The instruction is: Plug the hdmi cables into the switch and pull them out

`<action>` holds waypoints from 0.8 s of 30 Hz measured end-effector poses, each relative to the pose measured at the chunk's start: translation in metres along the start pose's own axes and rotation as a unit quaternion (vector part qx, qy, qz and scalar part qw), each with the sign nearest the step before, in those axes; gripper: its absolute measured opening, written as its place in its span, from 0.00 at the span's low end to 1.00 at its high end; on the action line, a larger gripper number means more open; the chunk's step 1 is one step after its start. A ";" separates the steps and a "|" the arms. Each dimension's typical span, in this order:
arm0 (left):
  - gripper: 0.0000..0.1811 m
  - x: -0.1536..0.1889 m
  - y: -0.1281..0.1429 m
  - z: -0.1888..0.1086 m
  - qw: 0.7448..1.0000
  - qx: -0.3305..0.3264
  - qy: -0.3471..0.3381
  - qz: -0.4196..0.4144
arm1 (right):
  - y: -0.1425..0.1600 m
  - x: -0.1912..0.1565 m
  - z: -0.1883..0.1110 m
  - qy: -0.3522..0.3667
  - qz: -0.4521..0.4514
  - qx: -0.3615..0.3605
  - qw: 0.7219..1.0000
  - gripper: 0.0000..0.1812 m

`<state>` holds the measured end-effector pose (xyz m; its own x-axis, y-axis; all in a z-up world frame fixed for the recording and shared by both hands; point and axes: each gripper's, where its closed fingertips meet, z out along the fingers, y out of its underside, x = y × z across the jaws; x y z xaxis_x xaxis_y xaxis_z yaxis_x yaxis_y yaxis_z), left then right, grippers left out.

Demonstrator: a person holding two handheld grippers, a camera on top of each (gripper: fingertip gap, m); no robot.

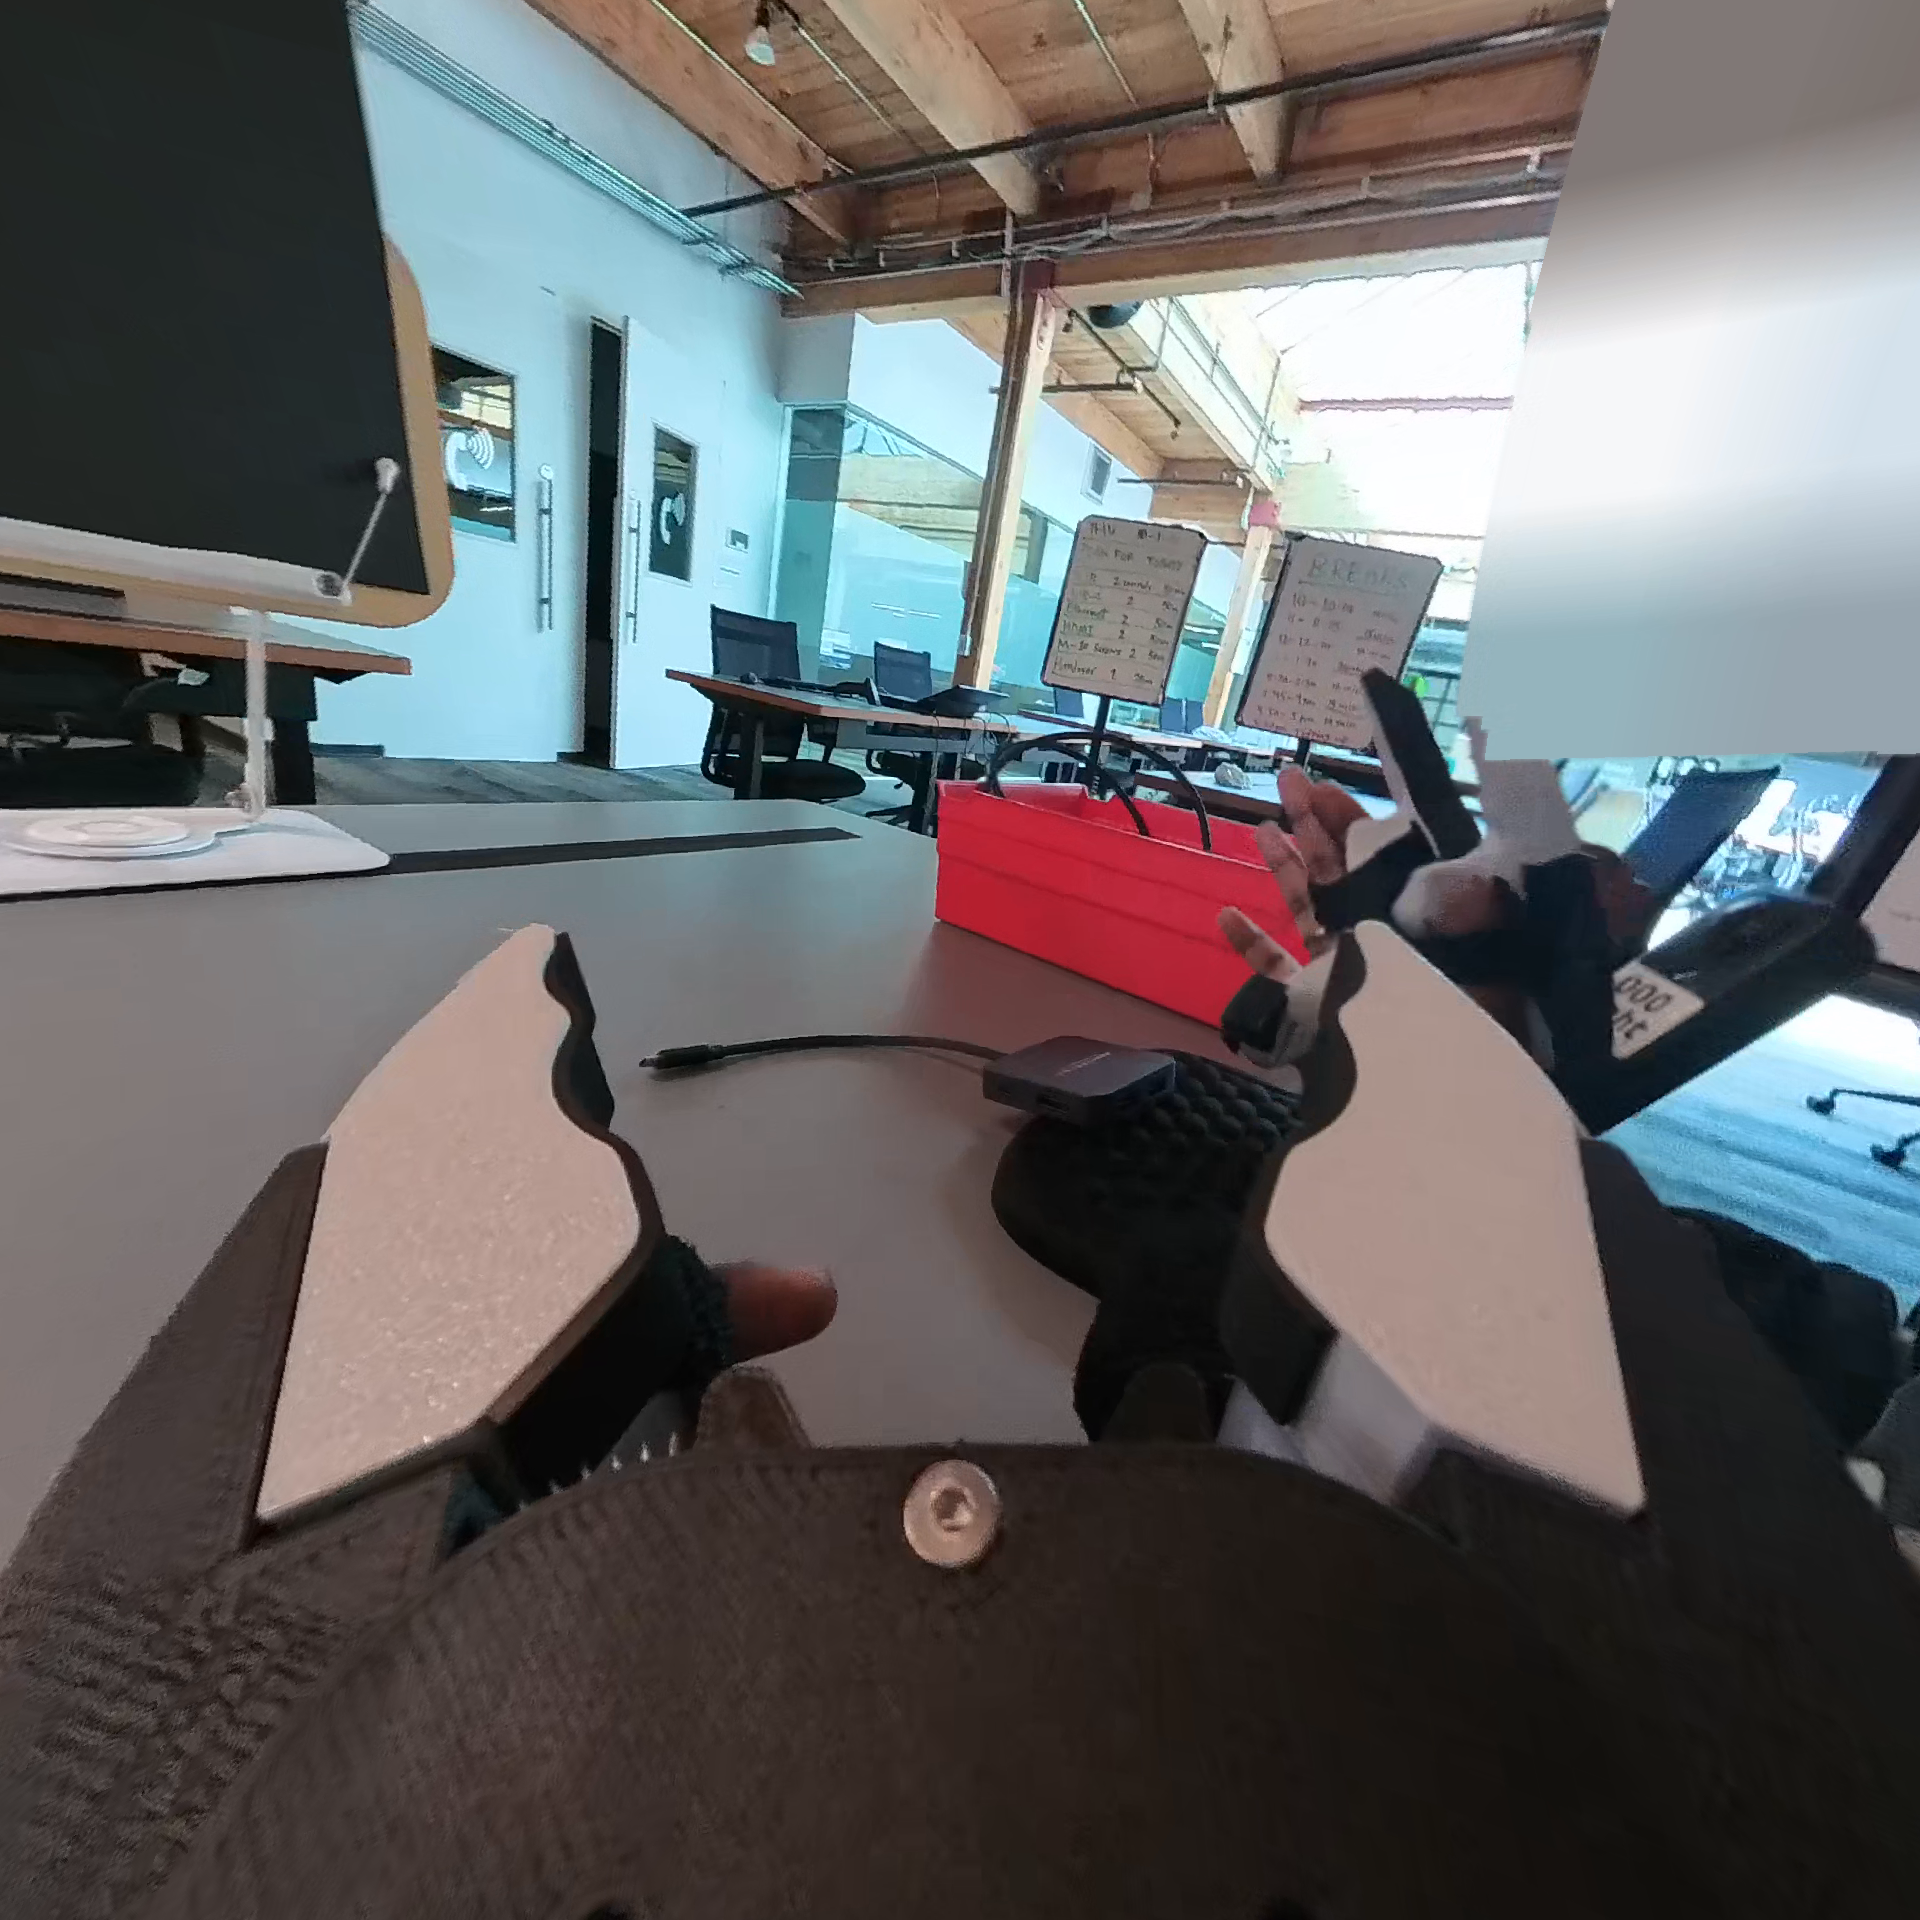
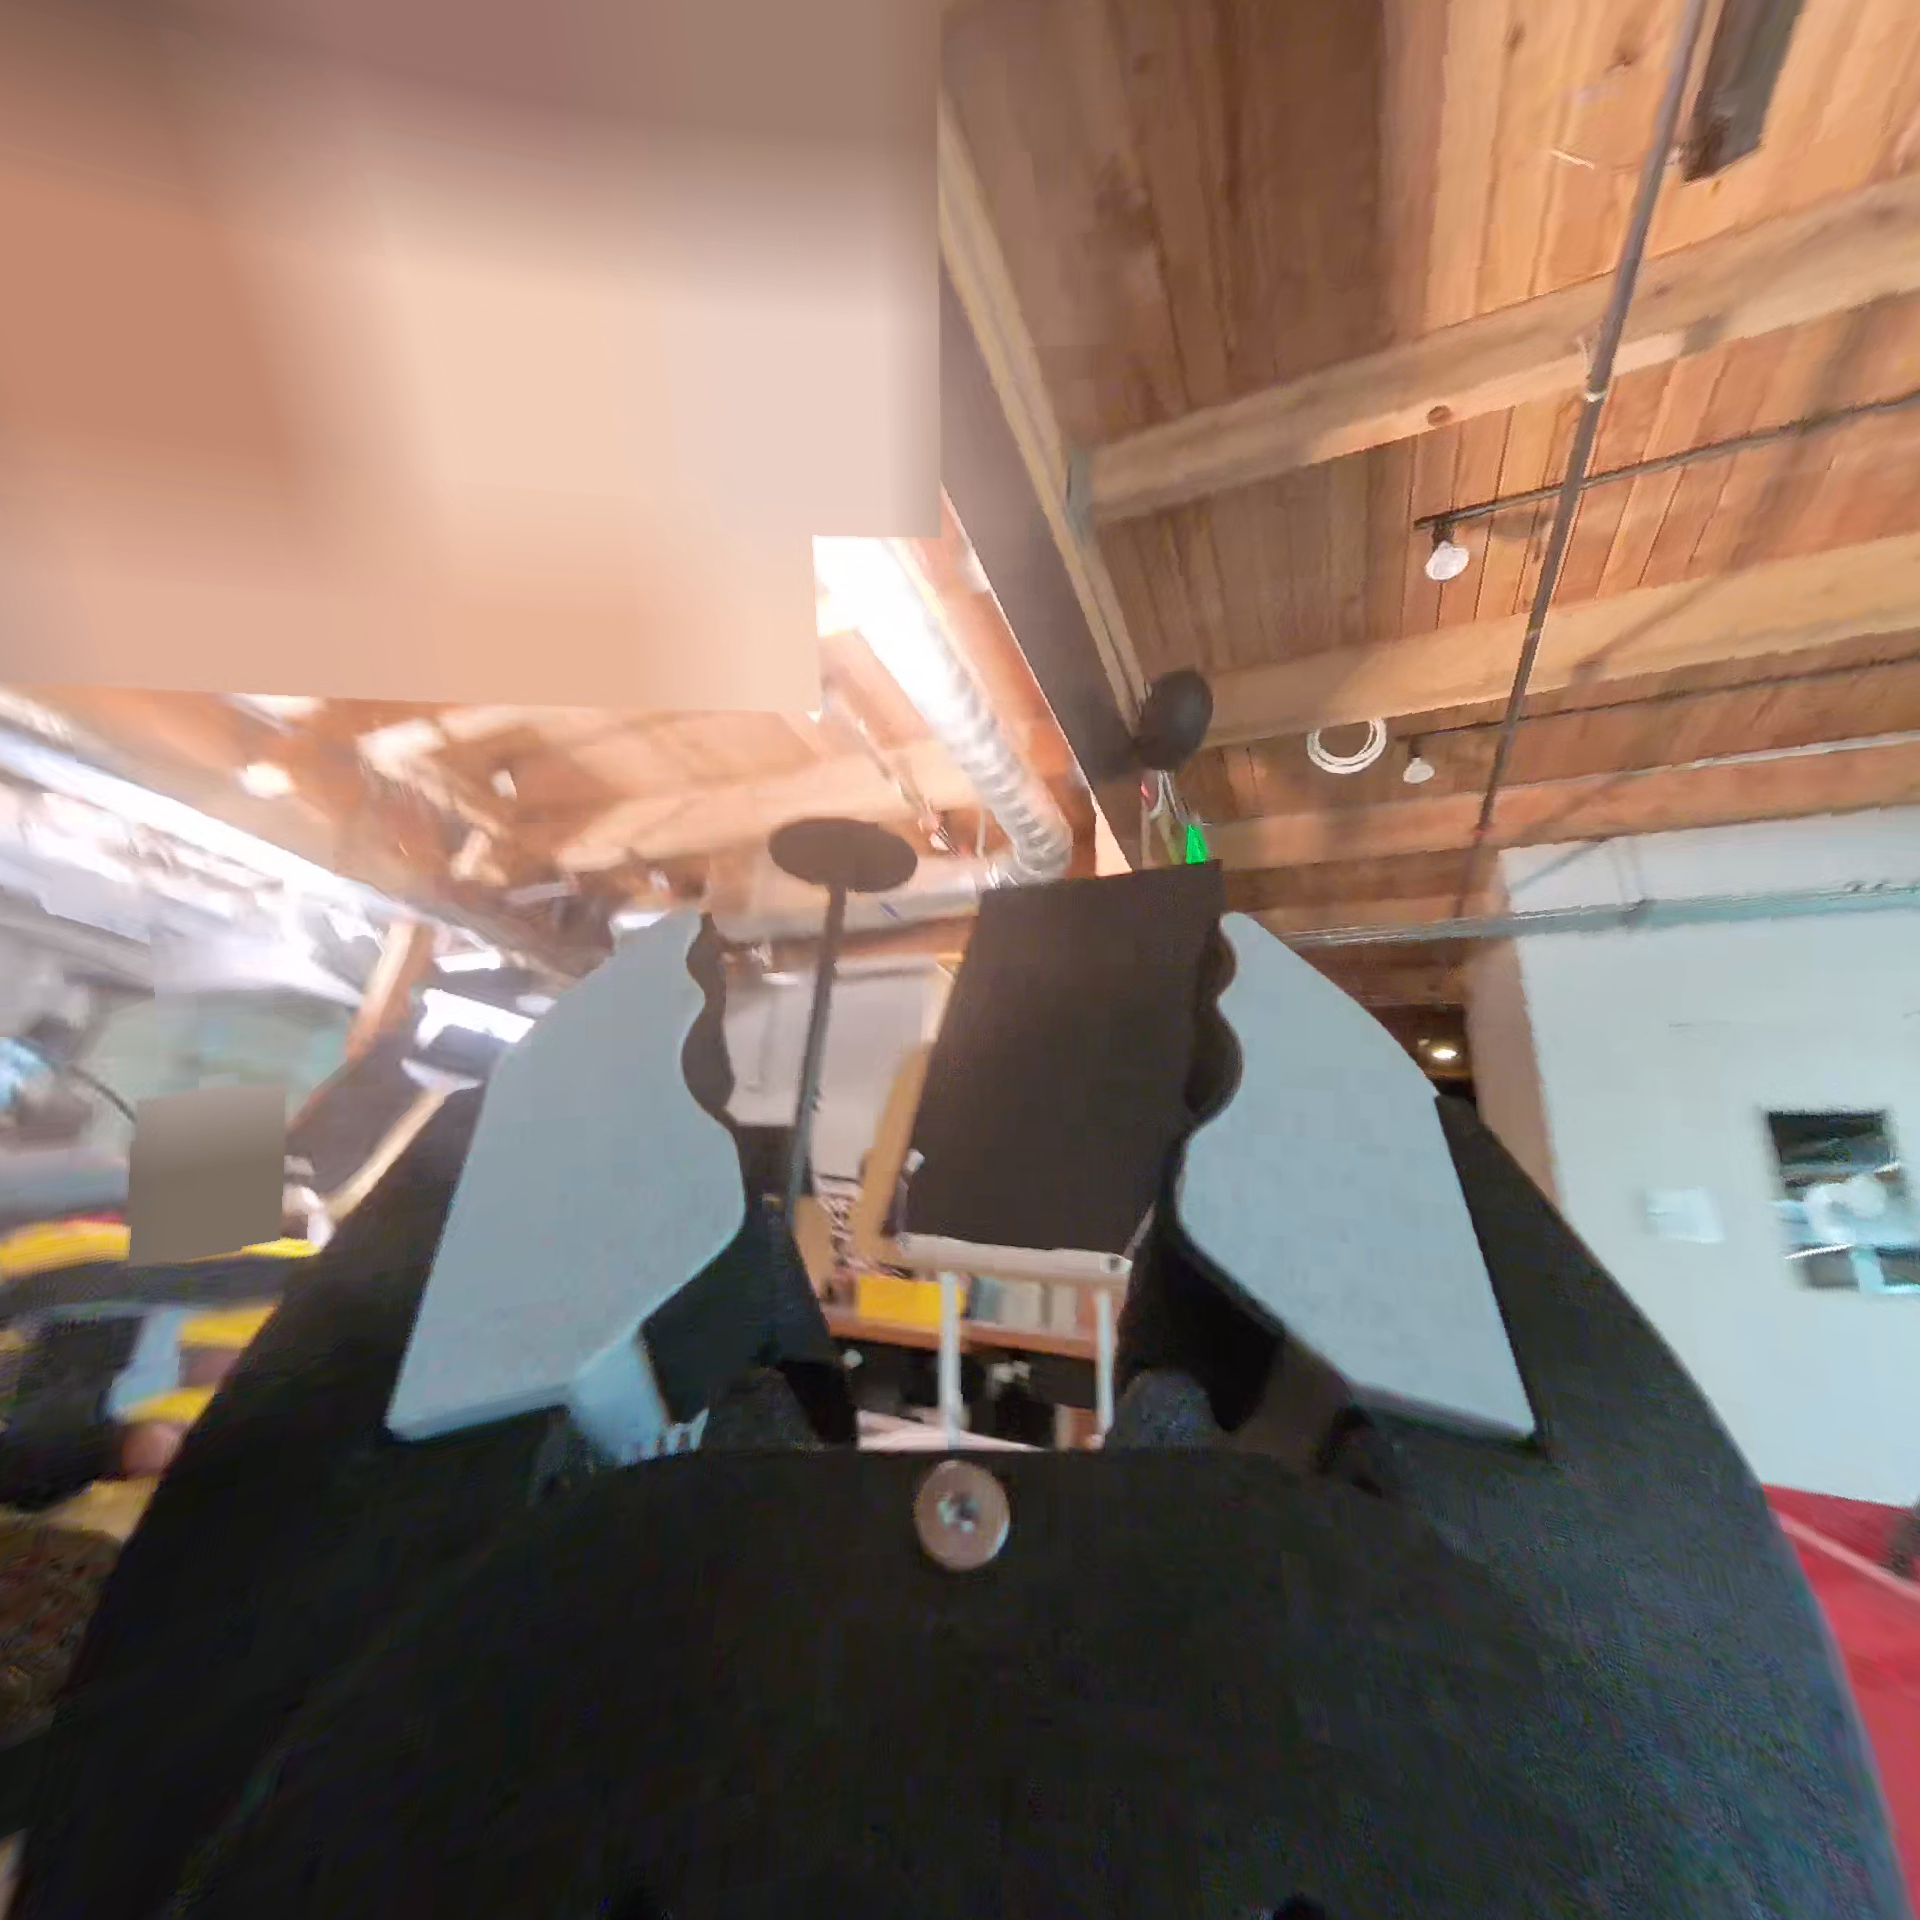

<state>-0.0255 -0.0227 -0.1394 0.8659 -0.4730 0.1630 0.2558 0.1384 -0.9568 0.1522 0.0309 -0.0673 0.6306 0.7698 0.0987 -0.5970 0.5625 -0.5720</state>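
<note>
Grey desk (image 1: 260, 1039), open office behind. Left gripper (image 1: 951, 997) spread wide, empty, low over desk; switch (image 1: 1081, 1070) just ahead, nothing plugged in. Red bin (image 1: 1081, 883) beyond holds a black cable (image 1: 1132, 769); its ends are hidden. Right gripper (image 2: 956, 997) released, tilted at the ceiling, blind to the desk, so it risks bumping the bin or switch.

dark switch (image 1: 1081, 1072) on grey table (image 1: 312, 1039)

I counted one switch (image 1: 1081, 1075), one red bin (image 1: 1091, 878), two whiteboards (image 1: 1124, 613) and two tongs (image 1: 951, 997).
</note>
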 end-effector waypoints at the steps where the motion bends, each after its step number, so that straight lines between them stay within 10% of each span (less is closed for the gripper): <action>1: 0.72 0.002 0.001 0.001 1.000 -0.005 0.004 0.006 | 0.005 -0.005 0.001 -0.006 -0.021 -0.010 1.000 0.46; 14: 0.43 0.035 -0.011 -0.013 0.992 0.048 0.119 0.001 | 0.053 0.009 0.004 0.027 -0.064 -0.136 0.988 0.39; 19: 0.34 0.053 -0.087 -0.050 0.983 0.099 0.118 0.096 | 0.056 0.013 0.004 0.034 -0.047 -0.143 0.988 0.38; 24: 0.32 -0.022 -0.118 -0.126 0.963 -0.092 -0.074 0.242 | 0.059 0.013 0.004 0.033 -0.044 -0.149 0.987 0.38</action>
<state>-0.1286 -0.1382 -0.0609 0.9199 -0.2605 -0.2931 -0.2617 0.1488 -0.9536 0.1236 0.0754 -0.0964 0.7102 0.6952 0.1109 -0.3724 0.5047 -0.7788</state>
